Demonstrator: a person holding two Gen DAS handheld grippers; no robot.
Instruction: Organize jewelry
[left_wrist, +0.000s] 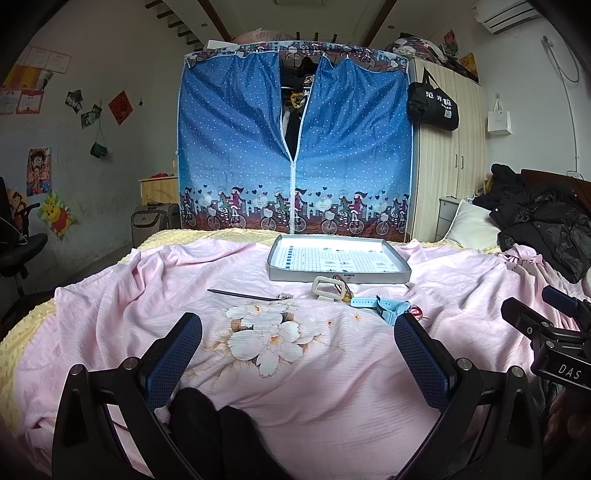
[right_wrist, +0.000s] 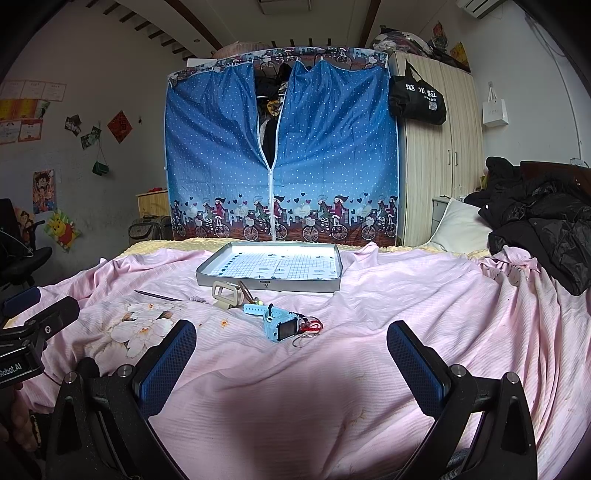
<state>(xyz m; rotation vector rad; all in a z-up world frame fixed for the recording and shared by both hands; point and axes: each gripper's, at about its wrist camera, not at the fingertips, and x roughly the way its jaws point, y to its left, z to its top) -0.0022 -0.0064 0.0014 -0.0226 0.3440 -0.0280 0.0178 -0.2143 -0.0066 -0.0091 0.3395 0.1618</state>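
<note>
A shallow grey tray (left_wrist: 341, 275) (right_wrist: 266, 285) with a gridded paper liner lies on the pink bedsheet. In front of it lie a light blue watch (left_wrist: 384, 305) (right_wrist: 275, 325), a cream watch (left_wrist: 327, 289) (right_wrist: 224, 293), a dark hair stick (left_wrist: 240, 294) (right_wrist: 157, 295) and a red cord (right_wrist: 312, 326). My left gripper (left_wrist: 298, 325) is open, hovering over the flower print short of the items. My right gripper (right_wrist: 291, 332) is open too, with the blue watch and cord just beyond its fingertips. Neither holds anything.
A blue zip wardrobe (left_wrist: 295, 147) and a striped cabinet (left_wrist: 447, 158) stand behind the bed. Black coats (right_wrist: 546, 229) and a white pillow (right_wrist: 458, 227) lie at the right. An office chair (left_wrist: 18, 243) stands left of the bed. Dark socked feet (left_wrist: 218, 424) lie below the left gripper.
</note>
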